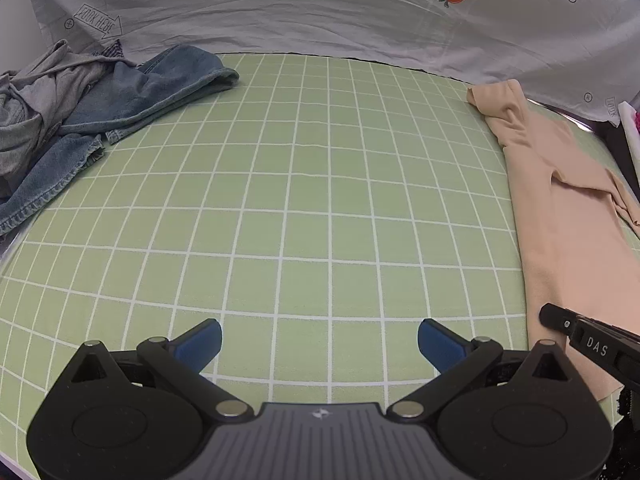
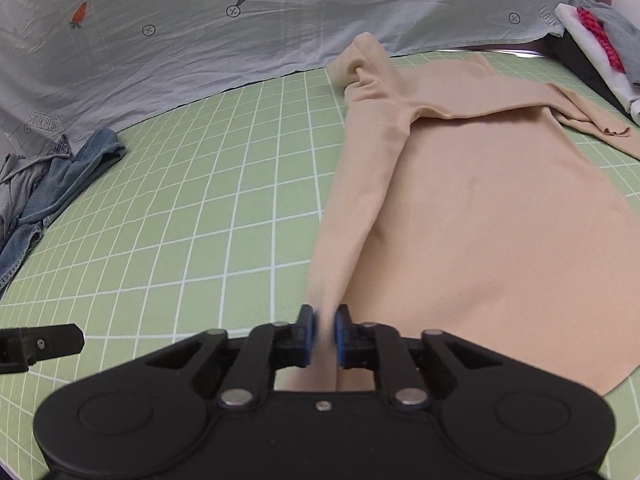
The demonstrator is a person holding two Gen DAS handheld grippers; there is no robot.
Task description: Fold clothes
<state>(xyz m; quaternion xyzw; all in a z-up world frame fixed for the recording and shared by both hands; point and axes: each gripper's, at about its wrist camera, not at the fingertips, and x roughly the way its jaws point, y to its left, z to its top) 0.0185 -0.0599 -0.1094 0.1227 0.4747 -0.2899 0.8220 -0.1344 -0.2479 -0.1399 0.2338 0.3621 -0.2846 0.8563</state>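
The beige top (image 1: 560, 216) lies along the right edge of the green grid mat (image 1: 304, 208) as we look out from the left wrist, its collar end toward the far side and one sleeve crossing toward the right. Our left gripper (image 1: 320, 340) hangs over bare mat in the near middle, blue pads spread wide, holding nothing. At near right the tip of our right gripper (image 1: 592, 344) sits over the top's near edge. Far left, a heap of denim (image 1: 132, 100) and grey clothing (image 1: 36, 108) waits in a crumpled pile, plainly unfolded. A white printed sheet (image 1: 320, 12) hangs behind the mat.

From the right wrist, we see our right gripper (image 2: 324, 334) closed to a narrow gap on the top's (image 2: 480, 220) left edge, which rises from the mat as a long lifted ridge running toward the far collar. The rest of the body lies flat to the right, one sleeve laid across the upper chest. At far right, a stack of white, grey and pink items (image 2: 600, 48) sits beside the mat; whether these are finished folds we cannot tell. The left gripper's (image 2: 44, 346) tip shows at near left.

We judge the work early: the first side fold on this top is just under way, the remaining folds are not yet made, and the denim pile (image 2: 68, 176) at far left is untouched.
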